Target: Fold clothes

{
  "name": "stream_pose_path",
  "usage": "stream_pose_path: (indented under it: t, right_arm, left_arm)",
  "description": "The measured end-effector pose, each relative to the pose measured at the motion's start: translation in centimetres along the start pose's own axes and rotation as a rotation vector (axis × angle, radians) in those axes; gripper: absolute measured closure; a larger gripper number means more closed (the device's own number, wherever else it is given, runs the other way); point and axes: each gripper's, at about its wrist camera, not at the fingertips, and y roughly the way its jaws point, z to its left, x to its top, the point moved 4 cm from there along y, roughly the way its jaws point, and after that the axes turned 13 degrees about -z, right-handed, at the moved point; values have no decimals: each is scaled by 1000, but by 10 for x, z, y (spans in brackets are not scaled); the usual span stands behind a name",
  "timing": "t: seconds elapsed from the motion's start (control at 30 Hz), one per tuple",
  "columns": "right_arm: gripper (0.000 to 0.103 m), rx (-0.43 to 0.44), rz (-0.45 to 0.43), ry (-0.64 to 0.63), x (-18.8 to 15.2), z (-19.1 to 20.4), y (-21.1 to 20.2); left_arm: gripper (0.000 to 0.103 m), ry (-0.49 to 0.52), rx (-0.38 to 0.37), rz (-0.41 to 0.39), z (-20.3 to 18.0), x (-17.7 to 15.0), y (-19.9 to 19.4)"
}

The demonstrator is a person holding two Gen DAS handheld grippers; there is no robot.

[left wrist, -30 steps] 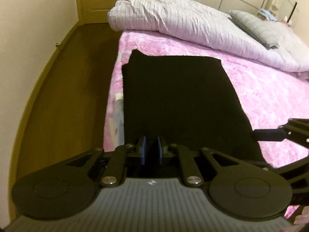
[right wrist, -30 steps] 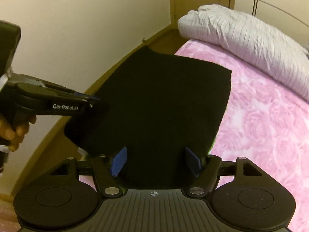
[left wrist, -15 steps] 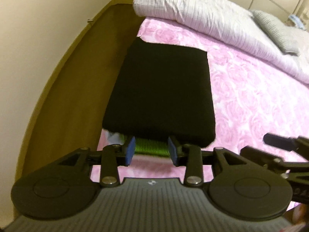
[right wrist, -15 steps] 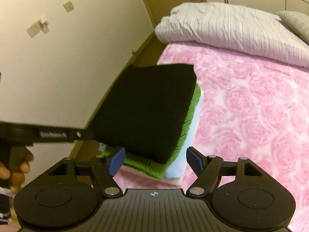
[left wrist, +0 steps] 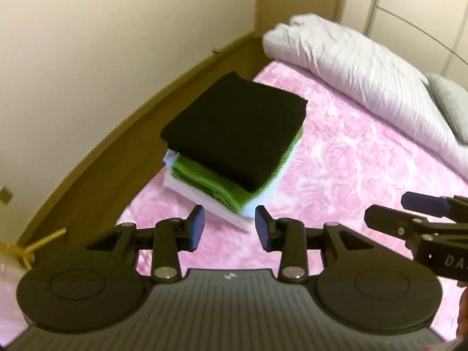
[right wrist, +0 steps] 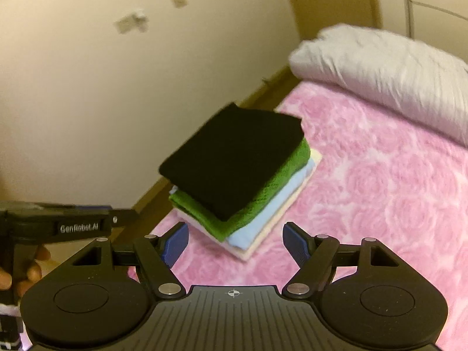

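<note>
Black folded garment [left wrist: 234,128] tops a stack: green piece [right wrist: 263,193] under it, light blue [right wrist: 263,222] and cream [right wrist: 280,219] layers below, all near the corner of the pink rose bedspread [left wrist: 365,169]. My left gripper [left wrist: 228,228] hangs above and short of the stack, fingers spread, nothing between them. My right gripper [right wrist: 235,242] is the same, fingers wide apart and empty. White rumpled duvet [left wrist: 351,58] lies at the far end, beige wall [right wrist: 87,87] and brown floor strip [left wrist: 117,140] beside the bed.
</note>
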Motion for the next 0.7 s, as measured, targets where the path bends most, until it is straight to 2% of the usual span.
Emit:
stream_pose_path:
  t: [0.17,0.23,0.33,0.5,0.7]
  right_arm:
    - [28,90,35,-131,0,-28,-49]
    - [28,118,43,-184,-6,-35,-67]
    - [28,139,55,-197,-13,-51,-83]
    - [28,135,87,-200,-19,-80,-90]
    - [28,128,97,-226,-15,-101,-89]
  left_arm:
    - [67,-74,66,-22,-50,-27,-52]
    - [67,-90,79,-14,-68,-34,-62]
    - [67,-113,110,-27,-89,-41,-76]
    - [67,-173,167,-45,-107,-49,-86]
    - [67,-194,235,-28,-115,-56,-88]
